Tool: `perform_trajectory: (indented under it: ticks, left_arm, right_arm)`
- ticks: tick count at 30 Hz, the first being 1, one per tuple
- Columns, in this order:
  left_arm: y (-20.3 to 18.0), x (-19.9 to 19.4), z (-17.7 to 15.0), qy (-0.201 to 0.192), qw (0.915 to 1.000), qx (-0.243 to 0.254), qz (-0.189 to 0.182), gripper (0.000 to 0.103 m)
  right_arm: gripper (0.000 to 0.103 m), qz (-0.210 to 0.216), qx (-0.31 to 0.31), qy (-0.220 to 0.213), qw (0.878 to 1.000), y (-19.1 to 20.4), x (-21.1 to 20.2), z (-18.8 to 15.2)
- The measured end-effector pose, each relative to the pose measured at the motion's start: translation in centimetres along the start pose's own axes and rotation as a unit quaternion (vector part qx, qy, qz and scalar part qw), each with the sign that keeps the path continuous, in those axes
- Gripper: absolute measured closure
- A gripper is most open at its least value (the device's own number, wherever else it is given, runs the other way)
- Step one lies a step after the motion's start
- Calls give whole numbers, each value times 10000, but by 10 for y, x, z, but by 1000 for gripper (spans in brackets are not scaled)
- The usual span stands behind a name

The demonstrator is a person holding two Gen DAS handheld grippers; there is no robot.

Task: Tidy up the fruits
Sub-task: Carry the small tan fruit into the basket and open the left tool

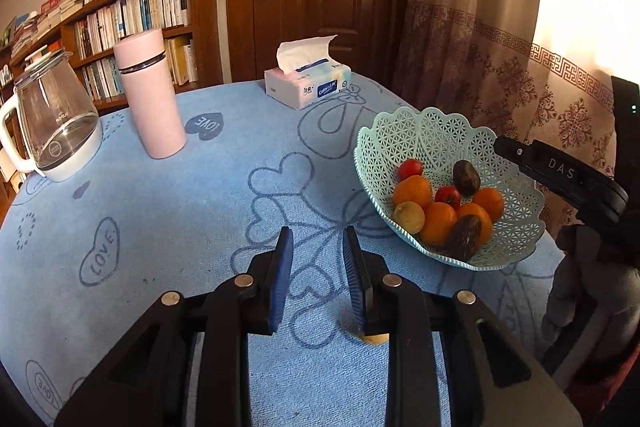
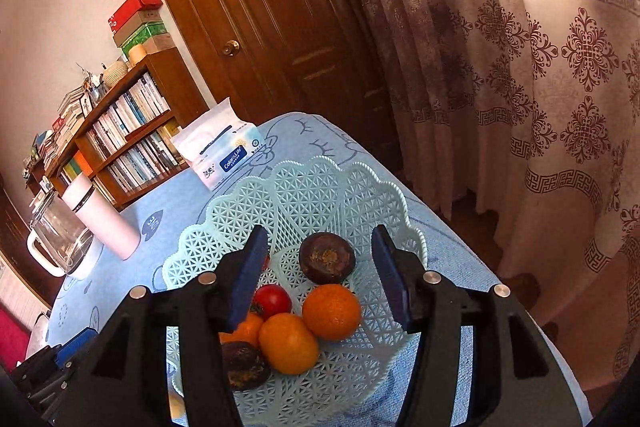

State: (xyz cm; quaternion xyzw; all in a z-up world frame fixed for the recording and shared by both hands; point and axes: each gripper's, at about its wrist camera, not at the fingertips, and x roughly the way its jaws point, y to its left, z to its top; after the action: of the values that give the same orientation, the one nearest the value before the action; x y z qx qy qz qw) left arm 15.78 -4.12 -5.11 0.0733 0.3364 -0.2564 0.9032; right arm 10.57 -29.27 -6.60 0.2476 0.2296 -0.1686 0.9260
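basket (image 2: pixel 304 187) seen on blue tablecloth (image 1: pixel 180 227), fruits (image 2: pixel 288 343) piled inside | right gripper (image 2: pixel 320 275) held above basket, jaws parted, nothing gripped | left gripper (image 1: pixel 316 259) left of basket, closed, empty

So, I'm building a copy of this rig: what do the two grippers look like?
Both match: the left gripper and right gripper have glossy black angular plastic linkages with silver round rivets, and flat fingers faced with ribbed blue pads. White "DAS" lettering marks the right one's body.
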Motion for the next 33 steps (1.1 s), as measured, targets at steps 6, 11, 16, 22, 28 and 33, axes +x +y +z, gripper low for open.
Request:
perform_trajectory:
  ticks: [6, 11, 16, 22, 28, 33]
  left_arm:
    - [34, 6, -15, 378, 9973, -620, -116, 58]
    - [18, 3, -35, 631, 9959, -452, -460, 46]
    - [-4, -1, -51, 730, 9949, -135, -687, 46]
    - [-18, 4, -58, 821, 9939, 96, -725, 57]
    - [-23, 18, -68, 1006, 9928, 229, -602, 74]
    - [-23, 14, -65, 952, 9931, 243, -644, 74]
  right_arm:
    - [36, 6, 29, -64, 10000, 1, -3, 0]
    - [36, -3, 17, -44, 10000, 2, -2, -1]
    - [36, 10, 1, -25, 10000, 2, -2, -2]
    - [36, 26, -20, -16, 10000, 3, -2, -2]
    - [36, 42, -49, -14, 10000, 5, -2, -2]
    - [36, 27, -27, -43, 10000, 4, -3, -2]
